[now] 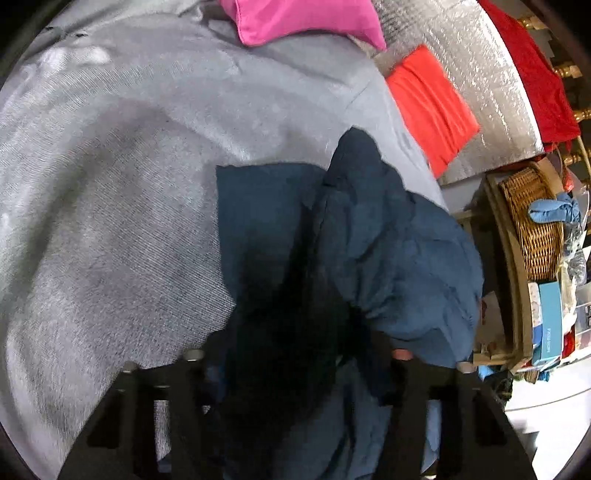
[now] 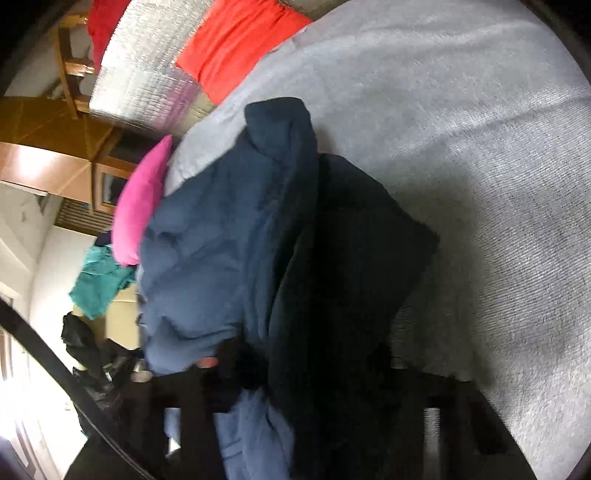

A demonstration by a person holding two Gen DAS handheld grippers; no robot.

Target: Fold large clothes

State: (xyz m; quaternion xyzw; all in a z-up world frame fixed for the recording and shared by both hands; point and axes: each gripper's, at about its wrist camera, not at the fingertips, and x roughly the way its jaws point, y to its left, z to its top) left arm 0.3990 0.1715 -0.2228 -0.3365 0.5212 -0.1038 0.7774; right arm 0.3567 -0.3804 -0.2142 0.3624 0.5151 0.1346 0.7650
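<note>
A dark blue garment (image 1: pixel 369 236) hangs bunched over a grey blanket (image 1: pixel 129 184) that covers the bed. My left gripper (image 1: pixel 295 369) is shut on the blue garment, whose cloth runs between the fingers and hides the tips. In the right wrist view the same blue garment (image 2: pixel 236 240) fills the middle, with a darker shaded fold on its right. My right gripper (image 2: pixel 295 373) is also shut on the garment and lifts it above the grey blanket (image 2: pixel 480 166).
A pink cushion (image 1: pixel 295 18) and an orange-red cushion (image 1: pixel 432 107) lie at the bed's head. A wicker basket (image 1: pixel 535 225) and boxes stand on a shelf beside the bed. In the right wrist view a teal cloth (image 2: pixel 99 280) lies off the bed.
</note>
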